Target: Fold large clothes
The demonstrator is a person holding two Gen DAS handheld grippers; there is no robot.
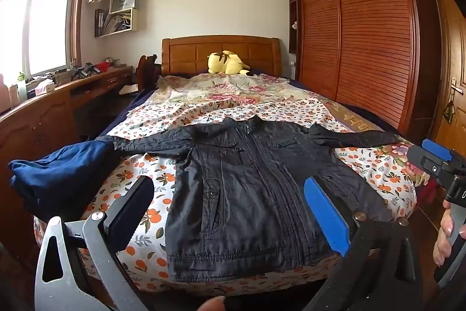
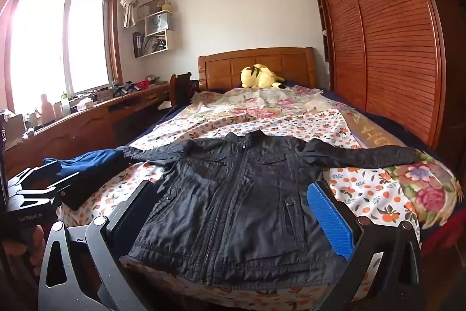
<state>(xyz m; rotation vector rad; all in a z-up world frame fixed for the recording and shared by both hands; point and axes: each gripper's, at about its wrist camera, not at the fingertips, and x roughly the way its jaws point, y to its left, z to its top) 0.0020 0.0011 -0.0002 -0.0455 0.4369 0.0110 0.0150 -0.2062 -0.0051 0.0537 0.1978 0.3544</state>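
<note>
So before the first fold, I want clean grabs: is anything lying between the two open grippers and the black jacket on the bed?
Nothing visible blocks either. The left gripper and right gripper both look straight at the black jacket, spread flat. A blue garment lies by one sleeve end, clear of the body.

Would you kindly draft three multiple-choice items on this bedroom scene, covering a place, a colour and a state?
1. Where is the plush toy?
A. by the headboard
B. on the desk
C. on the jacket

2. What colour is the cloth beside the jacket's sleeve?
A. red
B. blue
C. white

3. How does the jacket lie?
A. folded in half
B. rolled up
C. spread flat, sleeves out

Answers: 1 A, it lies at the bed's far end; 2 B, it is dark blue; 3 C, both sleeves stretch sideways, zipper up. Each hand-held gripper, left and right, is open.
</note>
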